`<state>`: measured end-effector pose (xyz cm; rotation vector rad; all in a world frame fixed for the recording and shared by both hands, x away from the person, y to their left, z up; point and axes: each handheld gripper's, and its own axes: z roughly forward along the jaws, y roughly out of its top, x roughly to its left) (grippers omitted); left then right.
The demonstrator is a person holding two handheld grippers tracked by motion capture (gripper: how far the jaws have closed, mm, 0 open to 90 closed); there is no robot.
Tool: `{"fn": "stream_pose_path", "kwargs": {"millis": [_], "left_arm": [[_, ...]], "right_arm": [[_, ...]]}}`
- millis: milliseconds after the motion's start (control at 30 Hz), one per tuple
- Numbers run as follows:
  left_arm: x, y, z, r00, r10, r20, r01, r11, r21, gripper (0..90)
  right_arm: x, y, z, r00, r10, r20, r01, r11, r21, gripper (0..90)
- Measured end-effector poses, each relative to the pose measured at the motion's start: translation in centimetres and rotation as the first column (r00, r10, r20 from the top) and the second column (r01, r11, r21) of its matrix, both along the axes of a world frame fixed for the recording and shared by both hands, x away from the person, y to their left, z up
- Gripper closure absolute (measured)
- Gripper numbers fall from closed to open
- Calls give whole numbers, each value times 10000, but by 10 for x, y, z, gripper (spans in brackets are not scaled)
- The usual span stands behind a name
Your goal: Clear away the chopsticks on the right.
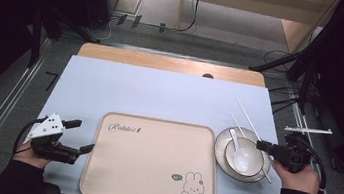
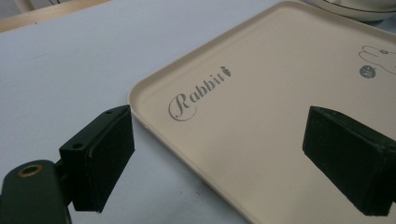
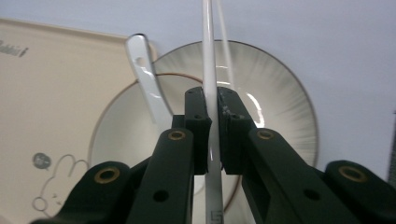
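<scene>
High view: right gripper (image 1: 260, 145) clamps one white chopstick (image 1: 252, 122) over the bowl (image 1: 243, 157), spoon (image 1: 237, 148) inside; a second chopstick (image 1: 237, 124) lies beside. Left gripper (image 1: 83, 137) waits wide open, empty. Tray (image 1: 151, 162), marked "Rabbit", is bare; loading seems barely begun.

We see the beige rectangular plastic tray (image 1: 151, 162) at the table's near centre; just right of it, the white ceramic bowl (image 1: 247, 160) sits in the grey-rimmed round plate (image 1: 219, 153), the white ceramic spoon (image 1: 237, 151) lying in the bowl, two white chopsticks (image 1: 247, 116) crossing them.
</scene>
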<state>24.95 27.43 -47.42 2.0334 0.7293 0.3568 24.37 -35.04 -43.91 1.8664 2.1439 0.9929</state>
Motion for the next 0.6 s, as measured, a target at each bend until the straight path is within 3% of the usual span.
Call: {"fn": "stream_pose_path", "kwargs": {"millis": [433, 600], "left_arm": [[1, 0, 0, 10000, -31, 20, 31, 10000, -10, 92], [0, 0, 1, 10000, -38, 48, 38, 10000, -12, 92]], "right_arm": [[-12, 48, 9, 9976, 525, 443, -542, 9978, 377, 848], [-21, 71, 5, 9949, 831, 565, -841, 9964, 148, 848]]}}
